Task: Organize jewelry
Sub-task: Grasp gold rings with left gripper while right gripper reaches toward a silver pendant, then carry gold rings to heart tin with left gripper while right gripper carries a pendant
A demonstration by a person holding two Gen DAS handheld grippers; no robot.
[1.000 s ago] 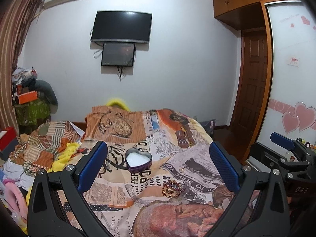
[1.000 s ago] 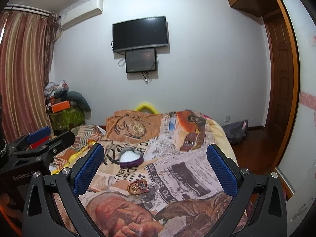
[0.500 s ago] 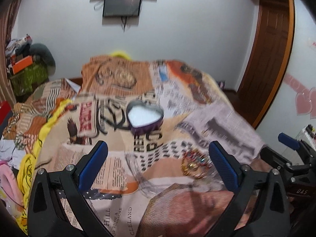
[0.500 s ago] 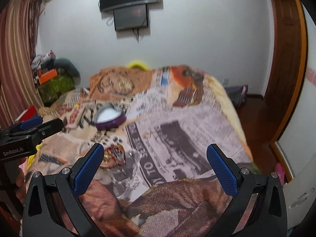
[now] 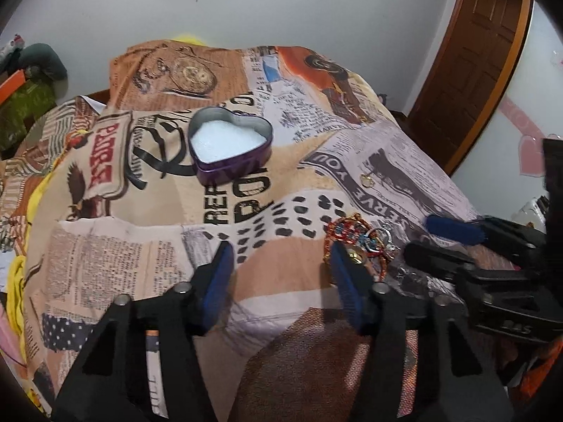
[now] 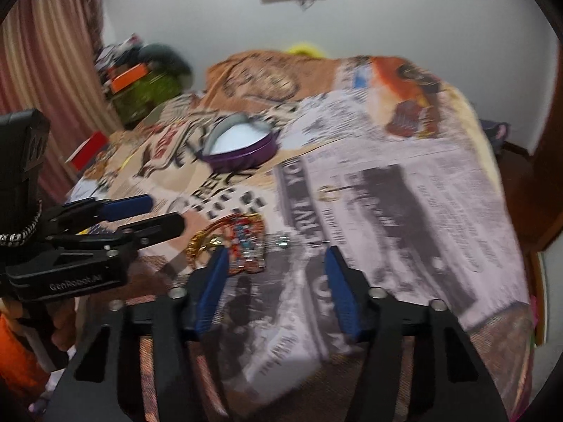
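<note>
Hovering low over the bed [image 5: 105,246], I hold my left hand-held gripper [image 5: 281,263] with its blue pads spread apart and nothing between them; the tangled pile of colourful jewelry [image 5: 359,242] lies on the printed bedspread just beside its right pad. My right hand-held gripper [image 6: 274,270] is likewise spread and empty, the pile near its left pad. The open heart-shaped purple tin [image 5: 230,144] sits farther up the bed, with a small gold ring [image 6: 329,193] lying apart on the newsprint pattern.
</note>
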